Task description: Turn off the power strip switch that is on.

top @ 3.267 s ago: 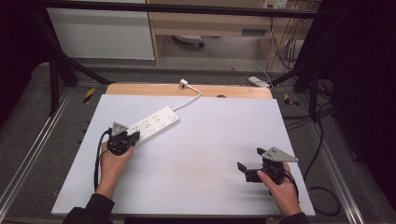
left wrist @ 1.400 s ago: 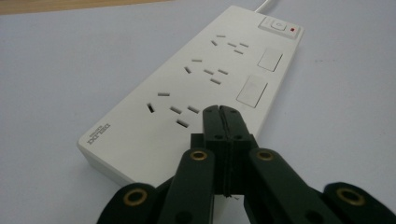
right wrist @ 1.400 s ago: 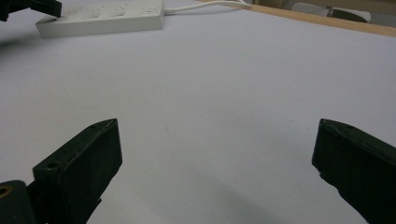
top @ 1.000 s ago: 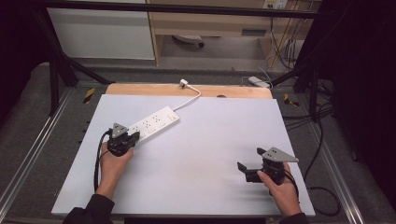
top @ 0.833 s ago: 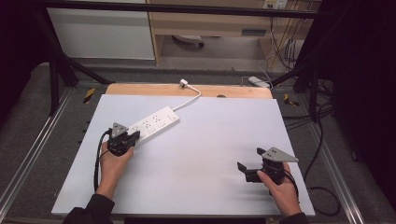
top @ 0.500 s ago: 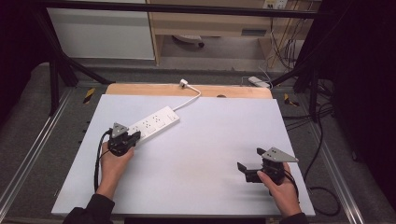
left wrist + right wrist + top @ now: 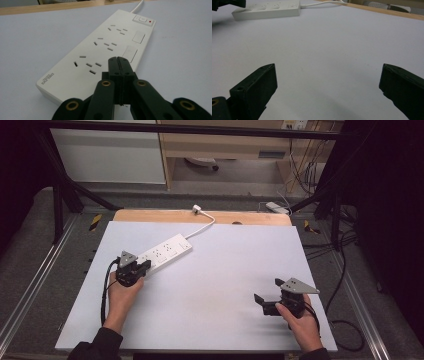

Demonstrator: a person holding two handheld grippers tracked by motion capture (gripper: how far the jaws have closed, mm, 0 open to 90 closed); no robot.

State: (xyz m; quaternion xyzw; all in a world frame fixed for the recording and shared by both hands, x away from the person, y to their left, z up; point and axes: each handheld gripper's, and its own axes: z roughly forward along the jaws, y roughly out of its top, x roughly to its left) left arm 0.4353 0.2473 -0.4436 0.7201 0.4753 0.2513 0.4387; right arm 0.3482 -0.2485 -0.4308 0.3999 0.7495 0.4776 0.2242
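Left claw (image 7: pixel 119 65), pressed together empty, hovers over the near end of the power strip (image 7: pixel 161 254) toward the desk's (image 7: pixel 225 285) far-left corner, apparently to prod it; right claw (image 7: pixel 269 301), spread, waits near the right edge.

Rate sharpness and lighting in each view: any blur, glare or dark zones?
High view: table evenly lit, surroundings fall to black. Left gripper view: power strip sharp, shut left gripper soft near the lens. Right gripper view: open right gripper jaws dark and blurred; faint shadow beneath.
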